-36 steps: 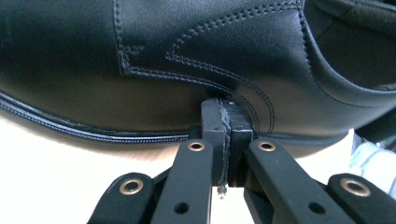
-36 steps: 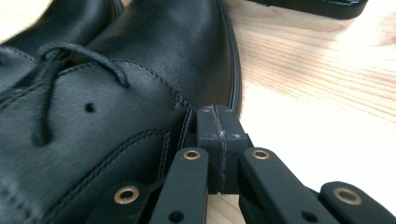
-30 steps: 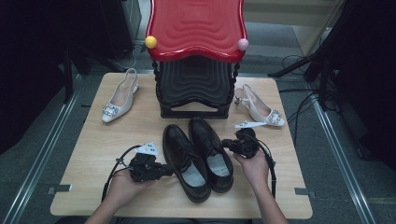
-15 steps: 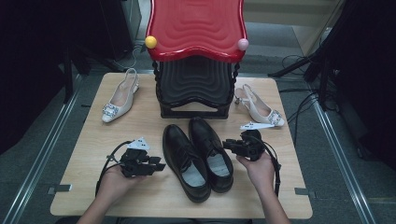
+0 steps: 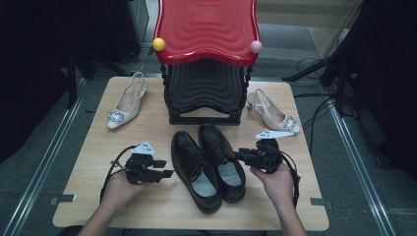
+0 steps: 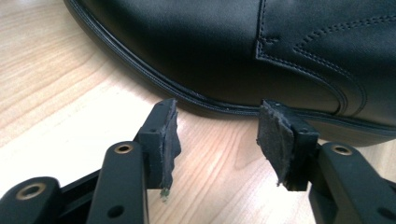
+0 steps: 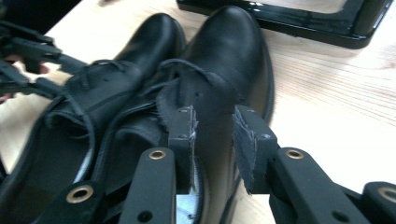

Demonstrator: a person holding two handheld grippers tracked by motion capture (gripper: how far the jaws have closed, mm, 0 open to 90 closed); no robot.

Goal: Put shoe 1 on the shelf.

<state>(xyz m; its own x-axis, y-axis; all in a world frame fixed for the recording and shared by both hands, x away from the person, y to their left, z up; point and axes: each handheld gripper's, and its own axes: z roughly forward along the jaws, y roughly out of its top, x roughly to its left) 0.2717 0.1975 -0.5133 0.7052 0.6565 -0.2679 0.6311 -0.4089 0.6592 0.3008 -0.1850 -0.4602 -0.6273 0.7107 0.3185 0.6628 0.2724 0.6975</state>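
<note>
Two black lace-up shoes stand side by side mid-table: the left shoe (image 5: 194, 169) (image 6: 233, 46) (image 7: 116, 79) and the right shoe (image 5: 221, 157) (image 7: 229, 56). My left gripper (image 5: 166, 168) (image 6: 217, 126) is open just left of the left shoe. Its tips sit close to the sole edge with bare wood between them. My right gripper (image 5: 239, 155) (image 7: 212, 135) is open at the right shoe's outer side. One jaw is inside the collar, the other outside, and the leather wall runs between them.
A red stool (image 5: 206, 29) on a black stacked base (image 5: 206, 88) stands at the table's back. A white slingback heel (image 5: 125, 101) lies at the back left and another white heel (image 5: 275, 113) at the right. Bare wood (image 5: 147, 206) shows along the front edge.
My left gripper has drawn back to the left, away from the left shoe. The right gripper has shifted only slightly at the right shoe. Both shoes stay where they were.
</note>
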